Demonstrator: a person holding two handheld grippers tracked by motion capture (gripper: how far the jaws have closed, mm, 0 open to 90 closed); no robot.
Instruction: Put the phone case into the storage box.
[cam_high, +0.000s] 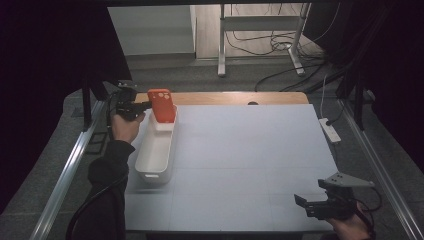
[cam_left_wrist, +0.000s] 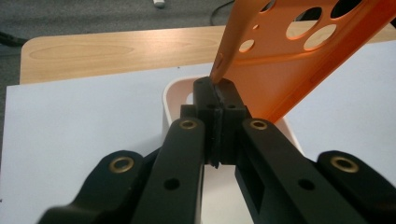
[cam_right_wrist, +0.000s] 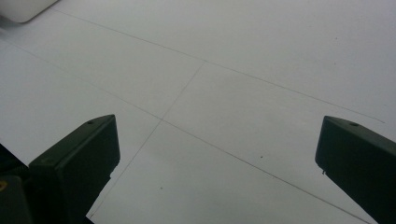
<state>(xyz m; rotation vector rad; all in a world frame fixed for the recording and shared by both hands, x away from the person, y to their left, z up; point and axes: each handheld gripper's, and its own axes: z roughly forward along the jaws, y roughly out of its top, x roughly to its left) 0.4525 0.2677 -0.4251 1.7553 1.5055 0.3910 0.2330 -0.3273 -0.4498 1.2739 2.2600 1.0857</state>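
Right hand-held gripper (cam_high: 306, 204) idles at 5 o'clock while an orange phone case hangs over the bin at 10 o'clock.

Nearest the high camera, that right hand-held gripper rests low over the white table (cam_high: 250, 165), jaws wide apart with nothing between them. At 10 o'clock the left hand-held gripper (cam_high: 148, 105) has its jaws pressed together on the lower edge of the orange phone case (cam_high: 162, 105), holding it upright and tilted above the far end of the white bin (cam_high: 156, 152). The pickup looks done and the case sits over the bin. Lowering it inside and letting go seems to be what remains.
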